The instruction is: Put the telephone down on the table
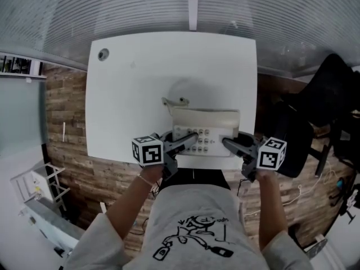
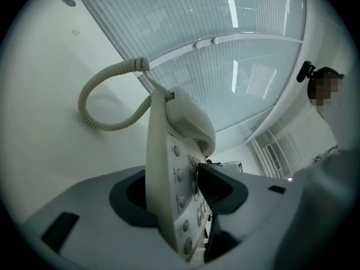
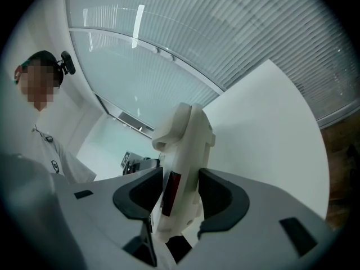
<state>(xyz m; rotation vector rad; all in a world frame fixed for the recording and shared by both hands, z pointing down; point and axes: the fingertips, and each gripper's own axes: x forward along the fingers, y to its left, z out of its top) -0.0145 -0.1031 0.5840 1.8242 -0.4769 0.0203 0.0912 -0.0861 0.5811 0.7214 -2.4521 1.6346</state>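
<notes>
A cream desk telephone [image 1: 205, 129] with a keypad and its handset [image 1: 205, 117] on top is over the near edge of the white table [image 1: 135, 94]. I cannot tell whether it touches the tabletop. Its coiled cord [image 1: 173, 100] lies on the table behind it. My left gripper [image 1: 188, 141] is shut on the telephone's left end and my right gripper [image 1: 229, 144] on its right end. In the left gripper view the telephone [image 2: 169, 167] stands edge-on between the jaws [image 2: 181, 193], with the cord [image 2: 107, 103] looping beyond. The right gripper view shows the jaws [image 3: 181, 193] pressed on the telephone's body [image 3: 188, 145].
A black office chair [image 1: 315, 122] stands to the right of the table. A round cable hole [image 1: 103, 54] is at the table's far left corner. Slatted blinds [image 1: 140, 10] run behind the table, and a white rack [image 1: 39, 187] stands on the wooden floor at the left.
</notes>
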